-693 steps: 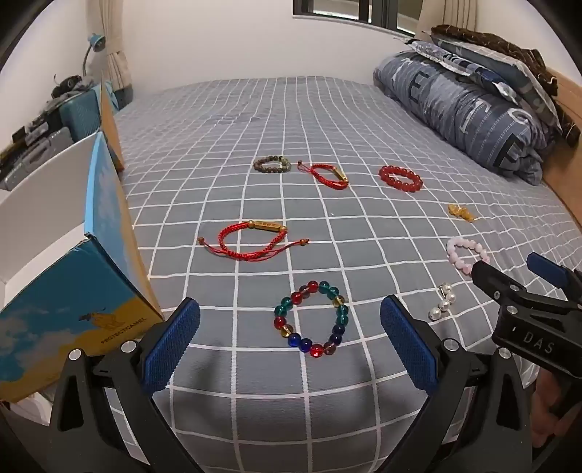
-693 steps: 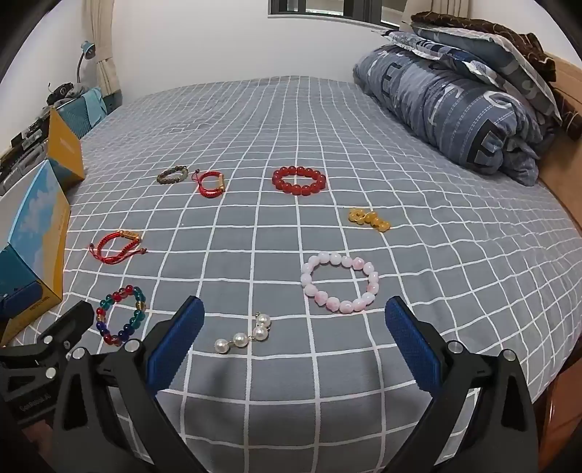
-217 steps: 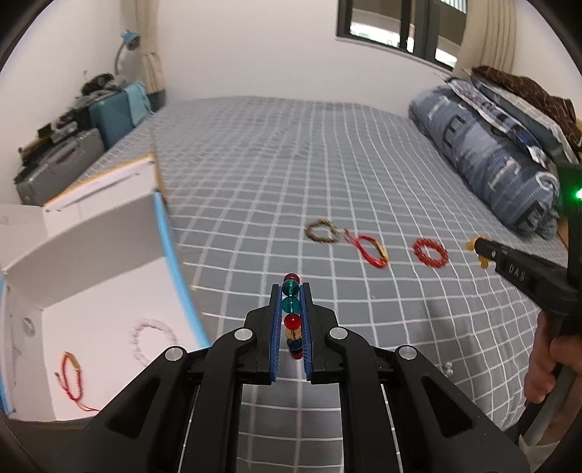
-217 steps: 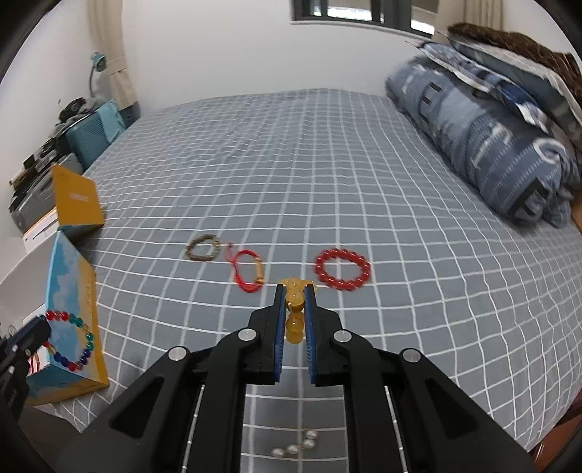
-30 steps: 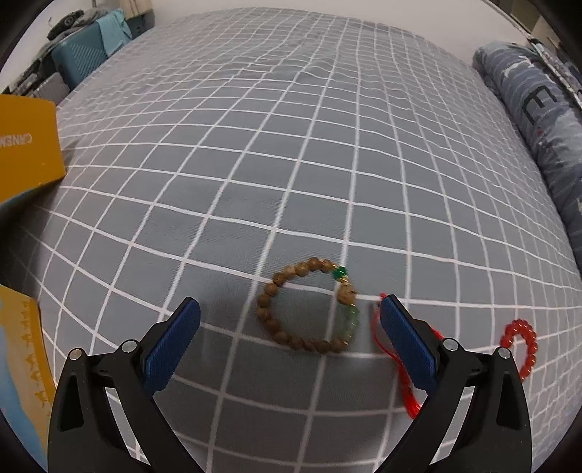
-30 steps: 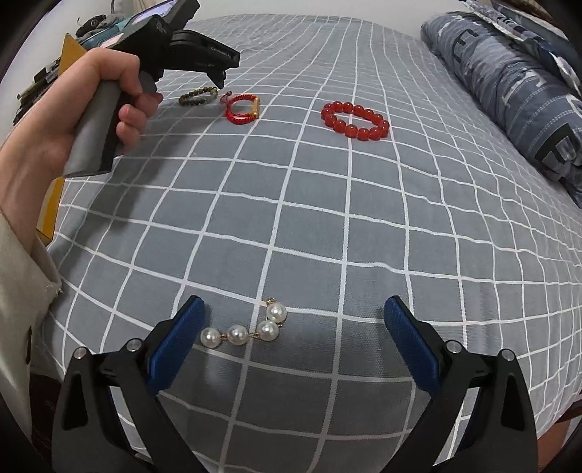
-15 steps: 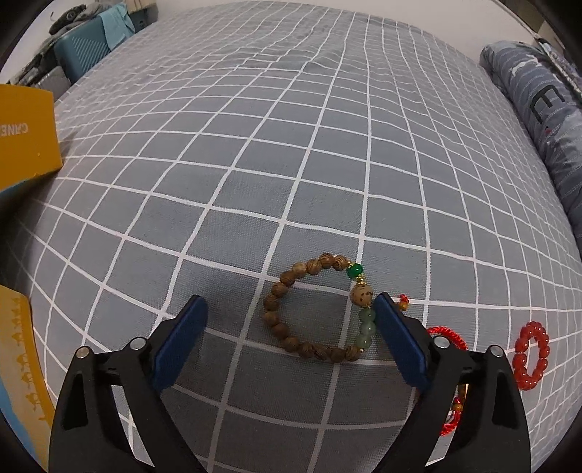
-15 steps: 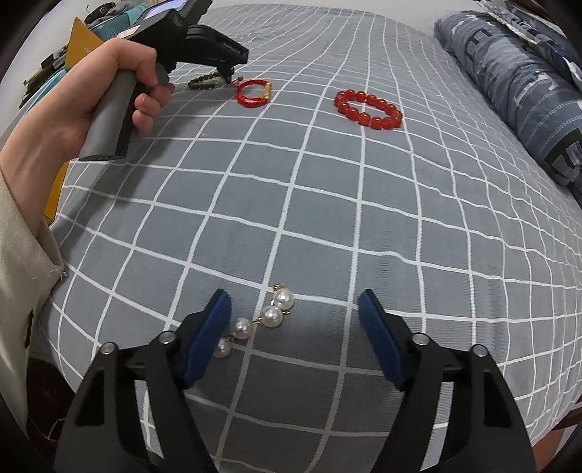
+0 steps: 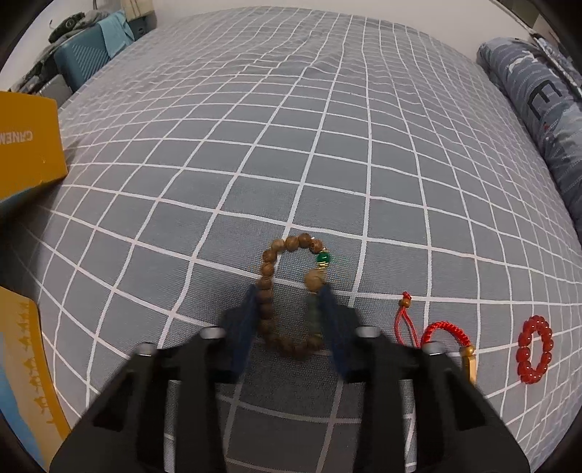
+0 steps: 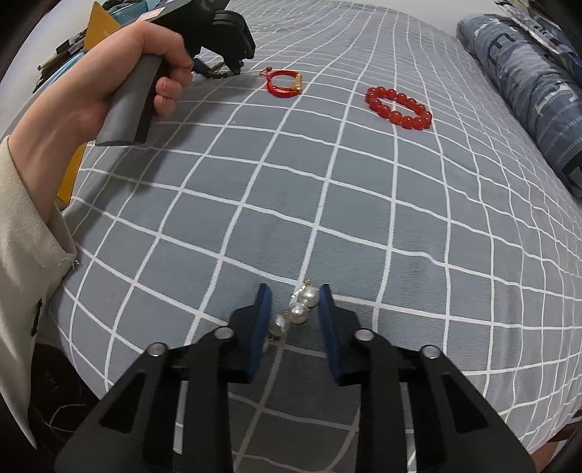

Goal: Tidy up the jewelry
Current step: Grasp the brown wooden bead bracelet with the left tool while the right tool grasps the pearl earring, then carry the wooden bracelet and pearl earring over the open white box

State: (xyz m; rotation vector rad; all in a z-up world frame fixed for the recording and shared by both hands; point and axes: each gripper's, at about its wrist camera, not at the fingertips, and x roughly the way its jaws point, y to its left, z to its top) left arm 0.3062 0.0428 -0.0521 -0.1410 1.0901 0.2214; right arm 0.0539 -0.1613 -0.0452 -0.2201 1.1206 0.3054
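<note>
A brown wooden bead bracelet with a green bead lies on the grey checked bedspread. My left gripper has its jaws narrowed around the bracelet's near half, both pads touching its sides. A short pearl strand lies between the pads of my right gripper, whose jaws are partly closed with a gap still beside the pearls. A red cord bracelet with a gold tube and a red bead bracelet lie to the right. The left gripper also shows in the right wrist view, held by a hand.
A yellow box stands at the left, and the blue and yellow box edge is at the lower left. A folded blue quilt lies along the right side. A suitcase stands beyond the bed.
Both grippers have dropped closer to the bed and their jaws have narrowed: the left around the wooden bracelet, the right around the pearl strand.
</note>
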